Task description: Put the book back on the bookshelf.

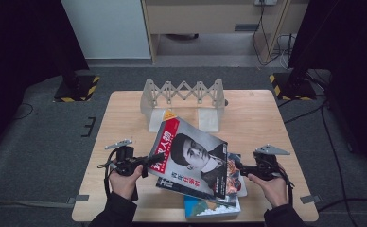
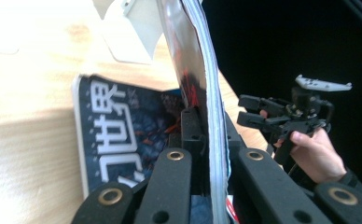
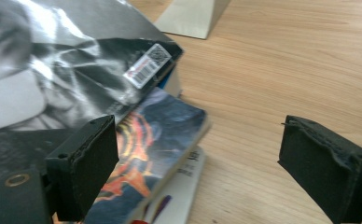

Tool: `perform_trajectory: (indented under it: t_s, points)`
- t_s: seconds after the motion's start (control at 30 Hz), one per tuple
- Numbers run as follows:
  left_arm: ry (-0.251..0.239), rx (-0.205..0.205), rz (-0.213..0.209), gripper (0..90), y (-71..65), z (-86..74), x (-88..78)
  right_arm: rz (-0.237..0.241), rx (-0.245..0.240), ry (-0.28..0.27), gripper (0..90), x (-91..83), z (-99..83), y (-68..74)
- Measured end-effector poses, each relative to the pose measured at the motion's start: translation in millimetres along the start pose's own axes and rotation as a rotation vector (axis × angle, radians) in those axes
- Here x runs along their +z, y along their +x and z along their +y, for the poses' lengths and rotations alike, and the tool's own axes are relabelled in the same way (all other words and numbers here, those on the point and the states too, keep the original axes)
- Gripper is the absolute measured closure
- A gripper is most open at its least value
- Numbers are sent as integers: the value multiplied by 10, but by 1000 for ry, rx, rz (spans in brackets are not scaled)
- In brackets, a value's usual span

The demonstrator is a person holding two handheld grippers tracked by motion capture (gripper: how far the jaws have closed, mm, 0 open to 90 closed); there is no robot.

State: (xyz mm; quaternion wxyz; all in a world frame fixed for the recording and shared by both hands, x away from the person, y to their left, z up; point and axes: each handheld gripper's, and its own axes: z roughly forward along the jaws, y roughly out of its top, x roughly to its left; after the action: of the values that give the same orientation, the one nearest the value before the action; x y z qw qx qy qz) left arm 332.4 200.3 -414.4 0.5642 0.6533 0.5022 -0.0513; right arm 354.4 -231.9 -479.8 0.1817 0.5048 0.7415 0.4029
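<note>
Left gripper (image 1: 146,164): jaws clamped on magazine (image 1: 193,158) edge, tilted above desk (image 1: 257,118). Right gripper (image 1: 242,169): jaws wide, empty.

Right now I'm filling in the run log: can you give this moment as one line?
left gripper: shut on magazine, tilted up off stack | right gripper: open, holding nothing | books: flat on table

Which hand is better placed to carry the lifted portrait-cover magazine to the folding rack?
Left. The left tool is shut on the portrait-cover magazine, tilting it up; the right tool stands open beside the stack.
</note>
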Motion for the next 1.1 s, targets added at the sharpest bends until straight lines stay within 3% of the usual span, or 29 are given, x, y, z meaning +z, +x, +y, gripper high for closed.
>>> perform_trajectory:
  t_s: [0.23,0.5,0.93,1.1]
  points:
    - [-35,26,-35,861,-142,150,17,-46,16,-2,108,-44,-15,-168]
    - [-62,3,-102,861,-222,227,48,-88,33,-1,107,-84,-33,-323]
    - [-93,21,-122,861,-319,377,83,-121,35,17,105,-84,-63,-446]
    - [-116,6,-134,861,-326,433,79,-132,43,21,104,-77,-80,-495]
